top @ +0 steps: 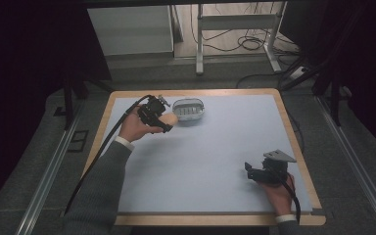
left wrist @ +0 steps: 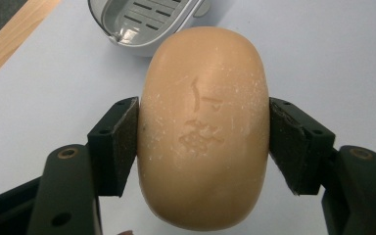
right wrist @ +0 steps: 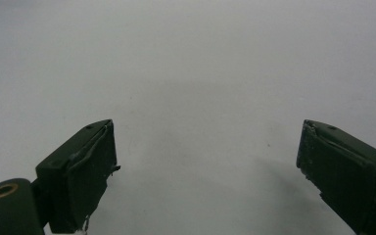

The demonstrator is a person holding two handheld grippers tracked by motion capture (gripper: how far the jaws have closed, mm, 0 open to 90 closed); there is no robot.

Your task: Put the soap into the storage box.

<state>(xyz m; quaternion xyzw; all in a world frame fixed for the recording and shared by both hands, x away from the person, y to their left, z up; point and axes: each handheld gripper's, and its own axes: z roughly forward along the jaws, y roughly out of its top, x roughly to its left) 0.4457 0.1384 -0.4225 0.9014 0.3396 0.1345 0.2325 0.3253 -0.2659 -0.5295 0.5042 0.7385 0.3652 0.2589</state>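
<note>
Soap [left wrist: 203, 129] sat clamped across its width in my left gripper [top: 164, 119], just short of the grey soap dish [top: 189, 110] at the far left of the table [top: 215, 161]. I judged the rounded, powdery bar could squirt out of the pads. My right gripper [right wrist: 205, 161] rested wide apart, holding nothing, near right.

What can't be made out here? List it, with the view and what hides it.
- Underside of the oval tan soap bar: left gripper view, hidden by the bar itself.
- Near end of the grey slotted plastic soap dish: left gripper view, behind the bar; far end cut off by the top edge.
- Stamped mark on the bar: too worn to read.
- Right gripper jaws: high view, too small.
</note>
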